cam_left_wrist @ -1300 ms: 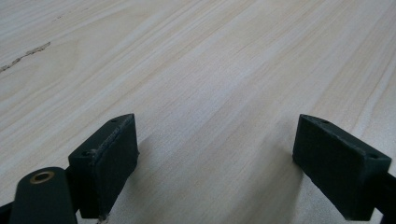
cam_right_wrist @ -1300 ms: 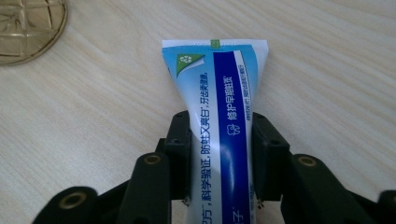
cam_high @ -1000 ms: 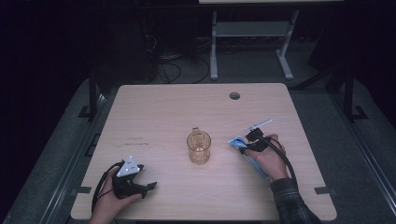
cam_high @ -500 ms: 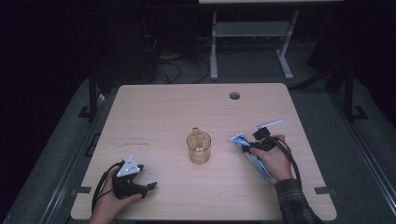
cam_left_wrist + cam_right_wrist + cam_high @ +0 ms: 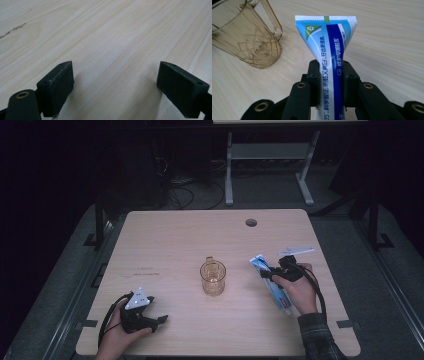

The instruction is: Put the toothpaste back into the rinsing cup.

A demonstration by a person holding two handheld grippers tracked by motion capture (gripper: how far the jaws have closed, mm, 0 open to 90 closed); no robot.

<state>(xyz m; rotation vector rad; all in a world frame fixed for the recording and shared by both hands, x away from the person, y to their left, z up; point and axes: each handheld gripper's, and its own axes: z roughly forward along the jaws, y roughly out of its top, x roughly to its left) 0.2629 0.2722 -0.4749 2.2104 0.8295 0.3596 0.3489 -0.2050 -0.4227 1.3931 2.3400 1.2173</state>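
A blue and white toothpaste tube stands between the black pads of my right gripper, which is shut on its middle, crimped end pointing away. In the high view the tube is lifted at the table's right, held by the right gripper. A clear amber plastic mug stands upright at the table's centre; in the right gripper view the mug is close at the upper left. My left gripper rests at the front left of the table, and in its own view the left gripper stands open over bare wood.
The light wooden table has a round cable hole near its far right edge. A thin clear strip lies just beyond the right hand. A metal stand and cables sit on the dark floor behind the table.
The right gripper has lifted the toothpaste tube and carried it slightly left, toward the mug. The left gripper has not moved.
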